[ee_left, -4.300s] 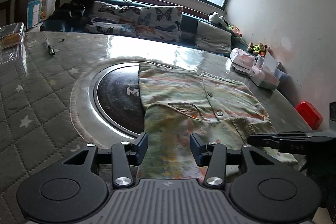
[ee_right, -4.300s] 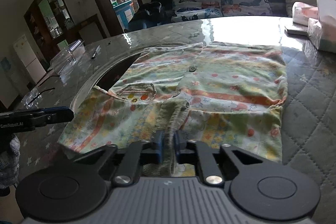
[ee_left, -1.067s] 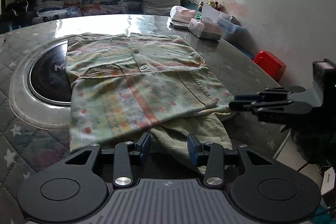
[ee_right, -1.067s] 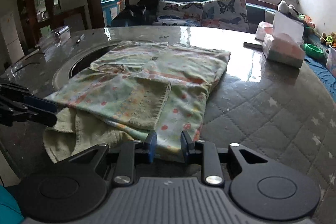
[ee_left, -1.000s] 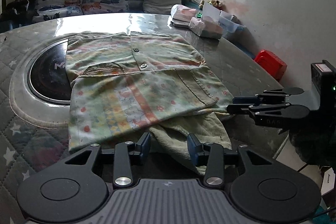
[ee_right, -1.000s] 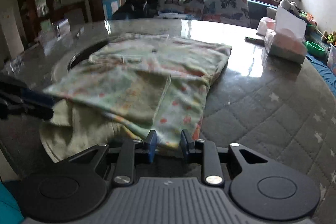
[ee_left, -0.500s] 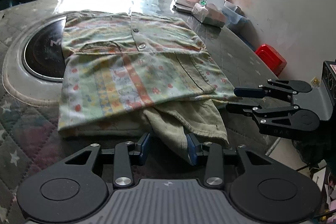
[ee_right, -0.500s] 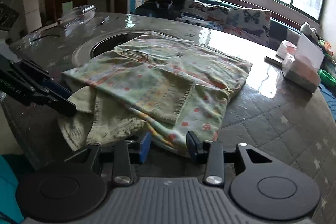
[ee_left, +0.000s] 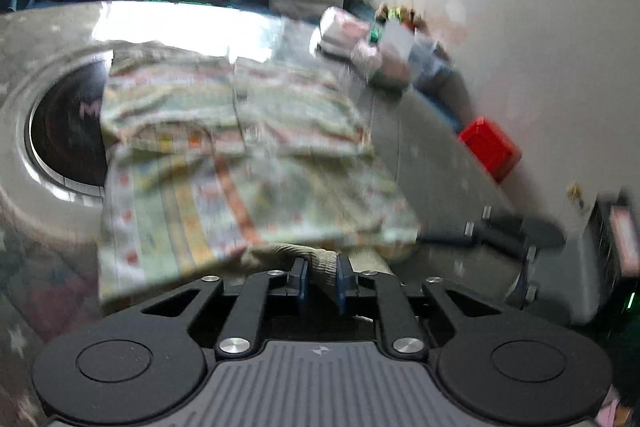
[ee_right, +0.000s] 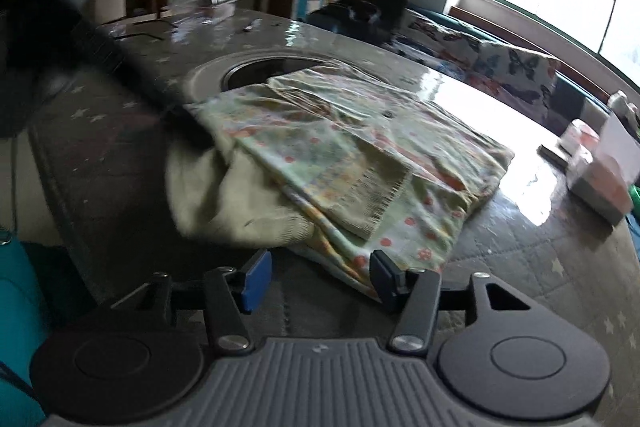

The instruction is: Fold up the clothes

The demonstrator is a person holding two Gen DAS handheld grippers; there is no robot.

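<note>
Soft cotton shirt [ee_right: 352, 147], light and floppy, so it should sag and slide on the glossy surface [ee_right: 500, 235] unless gripped at a hem or corner. Printed pale green with orange dots and stripes, plain olive lining, part-folded, lying at the near edge of the surface. Left gripper [ee_left: 319, 277]: jaws closing, pinching the olive hem. Right gripper [ee_right: 320, 279]: jaws opening, spread, nothing pinched; shirt's near corner sits just ahead between them.

2 wrist fisheyes, low at the near edge of the grey quilted star-print table [ee_left: 24, 267], both close to the pastel printed folded shirt [ee_left: 240, 163] [ee_right: 360, 155], their shared area.
</note>
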